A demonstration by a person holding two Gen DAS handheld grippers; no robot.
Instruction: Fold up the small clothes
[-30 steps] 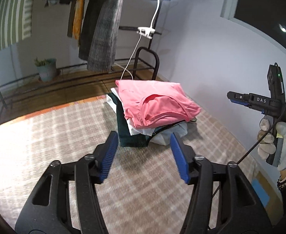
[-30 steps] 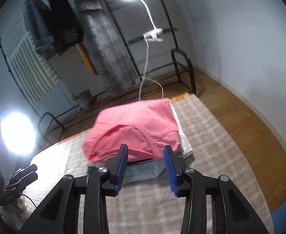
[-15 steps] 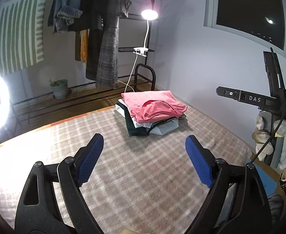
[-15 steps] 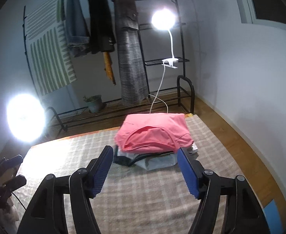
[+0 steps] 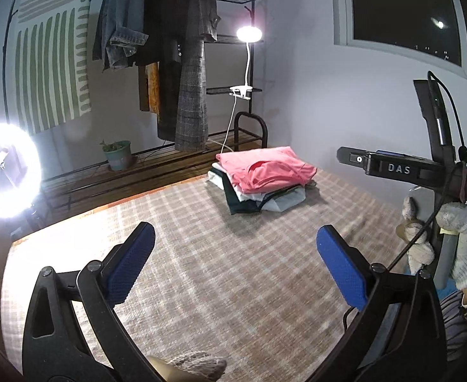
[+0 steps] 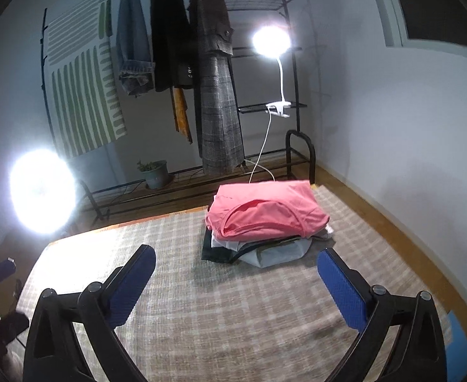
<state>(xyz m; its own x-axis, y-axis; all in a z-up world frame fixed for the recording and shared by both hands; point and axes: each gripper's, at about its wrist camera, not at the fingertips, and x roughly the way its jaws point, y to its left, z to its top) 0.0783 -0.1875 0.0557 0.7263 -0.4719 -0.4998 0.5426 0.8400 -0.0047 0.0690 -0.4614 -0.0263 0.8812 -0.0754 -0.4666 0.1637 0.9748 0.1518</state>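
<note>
The pink top (image 5: pixel 266 168) lies folded on top of a pile of folded clothes (image 6: pixel 258 242), and the pile sits on the checked blanket (image 5: pixel 217 273) near its far edge, close to the wall. The top looks soft, light and floppy, so it would sag and come unfolded if it were lifted by only 1 corner; I think it is best held at 2 spots along a folded edge, or the whole pile scooped from below. Under the pink top I can see about 3 more pieces: 1 white, 1 dark green and 1 grey, but I cannot be sure of the count. The left gripper (image 5: pixel 235 267) and the right gripper (image 6: pixel 236 281) both hang over the bare blanket, well apart from the pile. Their jaws have just been opening and now stand wide, with nothing between them. Behind the bed there is 1 clothes rack (image 6: pixel 201 79) with about 4 hanging things, 1 striped cloth (image 6: pixel 83 95), 1 small plant pot (image 6: pixel 155 175) and 2 bright lamps.
</note>
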